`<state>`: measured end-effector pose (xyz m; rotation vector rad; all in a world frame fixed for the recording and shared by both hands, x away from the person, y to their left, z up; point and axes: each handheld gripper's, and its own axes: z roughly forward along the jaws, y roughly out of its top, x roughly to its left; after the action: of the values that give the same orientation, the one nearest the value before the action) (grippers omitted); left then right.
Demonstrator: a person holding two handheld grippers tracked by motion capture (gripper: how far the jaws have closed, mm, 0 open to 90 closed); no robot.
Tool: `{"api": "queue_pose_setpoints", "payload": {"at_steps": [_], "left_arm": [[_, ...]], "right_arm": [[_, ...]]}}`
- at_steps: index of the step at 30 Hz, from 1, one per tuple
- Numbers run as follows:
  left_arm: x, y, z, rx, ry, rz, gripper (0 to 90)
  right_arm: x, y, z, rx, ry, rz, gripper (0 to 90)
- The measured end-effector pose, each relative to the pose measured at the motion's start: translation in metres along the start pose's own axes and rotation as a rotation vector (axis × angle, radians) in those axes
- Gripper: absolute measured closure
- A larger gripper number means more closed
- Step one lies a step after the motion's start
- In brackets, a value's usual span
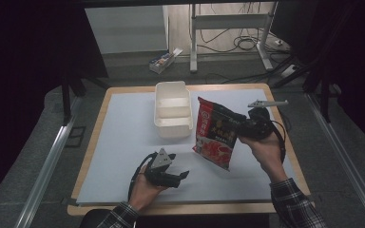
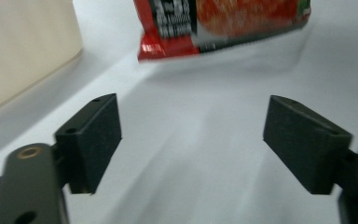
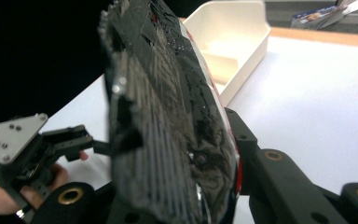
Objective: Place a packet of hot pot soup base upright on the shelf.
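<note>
A red and black snack bag (image 1: 215, 133) hangs above the white sheet, right of centre in the high view. My right gripper (image 1: 242, 127) is shut on its right edge and holds it up. In the right gripper view the bag (image 3: 168, 121) stands edge-on between the jaws, its dark glossy back towards the camera. My left gripper (image 1: 180, 167) rests low near the table's front, open, with nothing between its fingers. In the left gripper view (image 2: 191, 140) the bag's lower edge (image 2: 223, 23) floats ahead over the sheet.
A cream two-compartment tray (image 1: 173, 109) stands at the back centre of the white sheet (image 1: 123, 142); its wall (image 2: 23, 46) is at the left in the left gripper view. Wooden table edges frame the sheet. A small box (image 1: 164, 60) lies on the floor beyond.
</note>
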<state>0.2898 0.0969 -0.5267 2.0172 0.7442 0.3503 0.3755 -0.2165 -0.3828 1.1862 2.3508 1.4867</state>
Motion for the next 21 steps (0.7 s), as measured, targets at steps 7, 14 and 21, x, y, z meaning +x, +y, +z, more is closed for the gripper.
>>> {"api": "queue_pose_setpoints", "payload": {"at_steps": [7, 14, 21], "left_arm": [[0.000, -0.001, 0.002, 0.037, 0.000, 0.015, 11.5], [-0.001, -0.001, 0.004, 0.063, 0.002, 0.026, 8.8], [-0.003, -0.002, 0.008, 0.099, 0.004, 0.045, 7.4]], "right_arm": [[-0.012, 0.021, -0.004, -0.031, -0.053, -0.009, 71.2], [-0.024, 0.040, -0.002, -0.047, -0.083, -0.011, 71.0], [-0.029, 0.053, 0.009, -0.045, -0.076, -0.017, 70.7]]}}
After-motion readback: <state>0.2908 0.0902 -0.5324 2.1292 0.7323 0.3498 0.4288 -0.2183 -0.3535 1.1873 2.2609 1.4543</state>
